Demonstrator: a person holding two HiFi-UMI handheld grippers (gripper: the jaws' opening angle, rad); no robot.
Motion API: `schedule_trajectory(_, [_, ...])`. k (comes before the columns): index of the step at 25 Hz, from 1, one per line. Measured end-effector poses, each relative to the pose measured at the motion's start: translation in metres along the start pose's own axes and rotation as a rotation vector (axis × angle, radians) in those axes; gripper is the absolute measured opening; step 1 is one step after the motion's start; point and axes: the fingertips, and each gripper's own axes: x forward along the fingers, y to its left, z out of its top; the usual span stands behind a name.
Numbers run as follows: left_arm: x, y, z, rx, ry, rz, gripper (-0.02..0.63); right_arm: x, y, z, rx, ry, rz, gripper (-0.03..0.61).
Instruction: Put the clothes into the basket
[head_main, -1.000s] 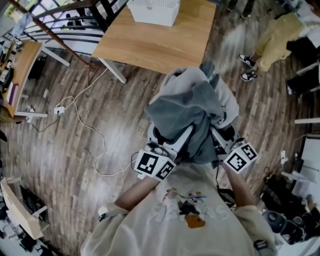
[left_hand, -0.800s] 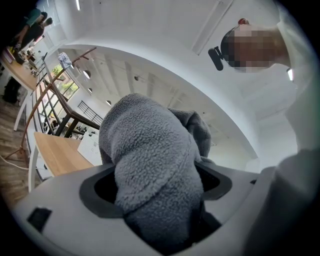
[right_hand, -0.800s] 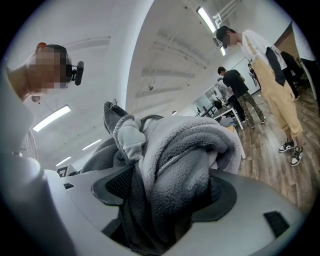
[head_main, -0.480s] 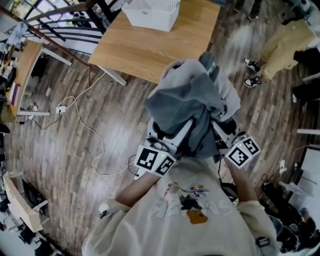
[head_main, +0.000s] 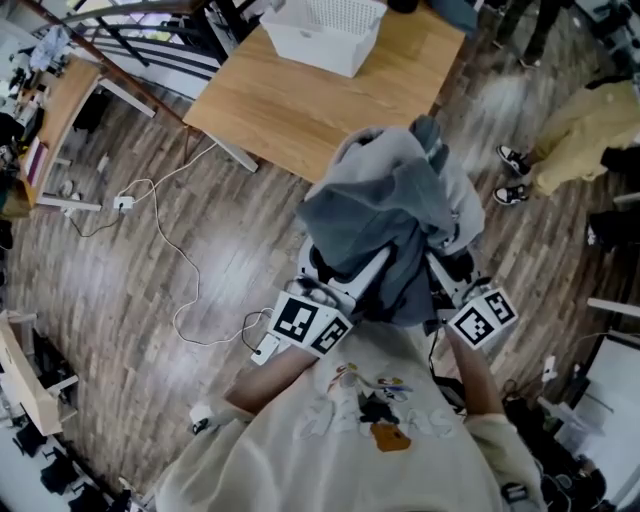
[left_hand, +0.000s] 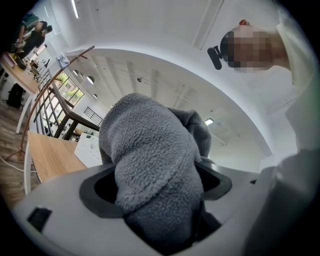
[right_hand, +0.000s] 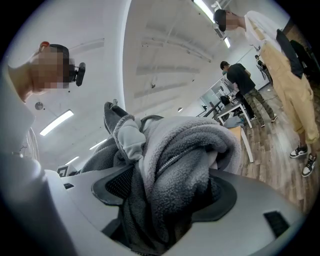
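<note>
A bundle of grey fleece clothes is held up in front of the person's chest, above the wooden floor. My left gripper is shut on the fleece clothes, which fill the space between its jaws. On the right side, my right gripper is shut on the same fleece clothes, a zip edge showing. The bundle hides both sets of fingertips in the head view. The white basket stands on the far end of a wooden table, ahead of the bundle.
A white cable with a plug strip trails over the floor at the left. A person in yellow trousers stands at the right. Desks and clutter line the left edge, and black stair rails stand behind the table.
The bundle stays gripped by both grippers. The view has shifted so the table and basket sit lower and nearer to the bundle, and more of the basket shows.
</note>
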Motion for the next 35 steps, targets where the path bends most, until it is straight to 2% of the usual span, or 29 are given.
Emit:
schedule_trajectory(10, [0.022,0.025,0.002,-0.017,0.012,0.029,0.408,0.030,-0.015,0.004,0.015,0.032,0.007,0.356])
schedule_trajectory(20, [0.074,0.070,0.017,-0.039,0.029,0.018,0.408,0.087,-0.041,0.025,0.020,0.039,-0.017,0.356])
schedule_trajectory(29, [0.118,0.117,0.047,-0.041,0.016,-0.016,0.408,0.151,-0.053,0.051,-0.006,0.027,-0.029,0.356])
schedule_trajectory(35, [0.131,0.145,0.078,-0.064,-0.008,-0.039,0.408,0.189,-0.042,0.070,-0.044,0.023,-0.041,0.356])
